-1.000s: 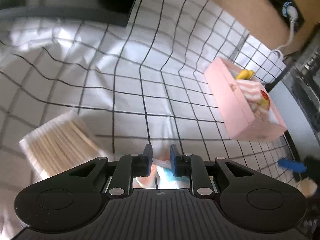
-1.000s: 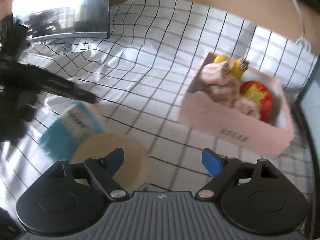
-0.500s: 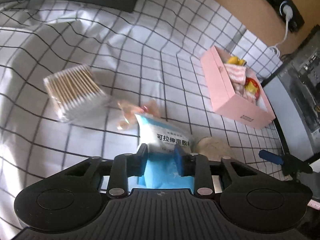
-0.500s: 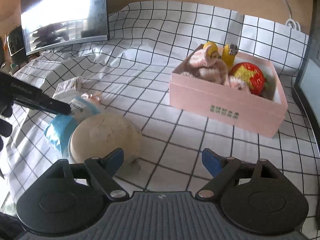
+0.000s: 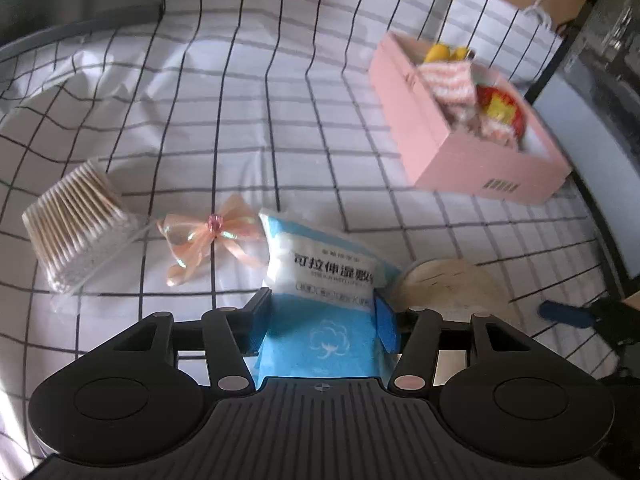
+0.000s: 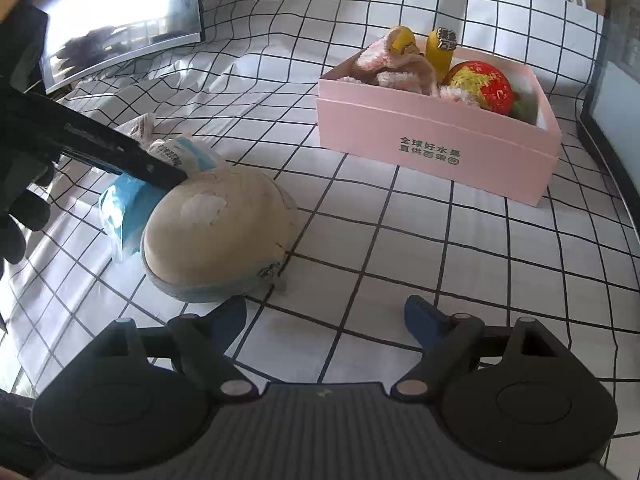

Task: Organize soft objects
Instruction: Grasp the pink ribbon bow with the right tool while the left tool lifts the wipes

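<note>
White checked cloth (image 6: 400,240) across the table. Pink box (image 6: 436,140) at far right, holding plush toys. Beige zippered pouch (image 6: 218,236) near centre, touching a blue-and-white packet (image 5: 324,300). Left gripper (image 5: 323,322) over the packet, jaws opening, packet between them, pads seemingly just off it. Right gripper (image 6: 325,316) spread wide and opening, nothing between.

Blue packet's (image 5: 324,320) near end perhaps hidden

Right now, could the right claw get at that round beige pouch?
Probably yes. The right claw is open with nothing between its jaws, and the beige pouch lies just ahead on the checked cloth, its near side unobstructed.
</note>
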A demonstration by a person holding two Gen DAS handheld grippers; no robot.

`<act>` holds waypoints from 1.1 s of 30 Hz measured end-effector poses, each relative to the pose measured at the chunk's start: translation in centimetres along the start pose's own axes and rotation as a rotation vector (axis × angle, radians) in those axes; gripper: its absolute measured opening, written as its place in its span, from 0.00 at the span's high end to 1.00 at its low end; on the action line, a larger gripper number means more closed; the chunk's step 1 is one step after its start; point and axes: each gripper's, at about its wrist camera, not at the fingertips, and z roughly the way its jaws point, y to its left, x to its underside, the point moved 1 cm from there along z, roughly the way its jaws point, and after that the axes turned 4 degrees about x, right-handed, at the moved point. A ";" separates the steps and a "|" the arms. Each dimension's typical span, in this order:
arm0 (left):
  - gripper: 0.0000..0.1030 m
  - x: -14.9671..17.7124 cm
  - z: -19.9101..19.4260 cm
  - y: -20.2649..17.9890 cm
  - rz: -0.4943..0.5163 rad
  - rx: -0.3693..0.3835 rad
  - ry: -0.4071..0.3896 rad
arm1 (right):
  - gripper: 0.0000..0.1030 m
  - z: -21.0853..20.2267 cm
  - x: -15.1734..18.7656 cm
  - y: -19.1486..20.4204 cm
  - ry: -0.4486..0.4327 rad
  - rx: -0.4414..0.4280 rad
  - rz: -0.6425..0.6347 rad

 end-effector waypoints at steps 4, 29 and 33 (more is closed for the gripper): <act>0.46 0.0 1.1 -0.1 0.016 -0.026 0.026 | 0.00 0.3 0.1 0.2 0.012 -0.032 0.003; 0.48 12.1 -12.3 5.4 -0.419 -0.134 -0.267 | 0.08 7.7 -14.2 12.8 -0.004 -0.251 -0.238; 0.48 13.4 -13.6 5.6 -0.451 -0.143 -0.278 | 0.21 12.0 -14.9 14.6 0.078 -0.202 -0.245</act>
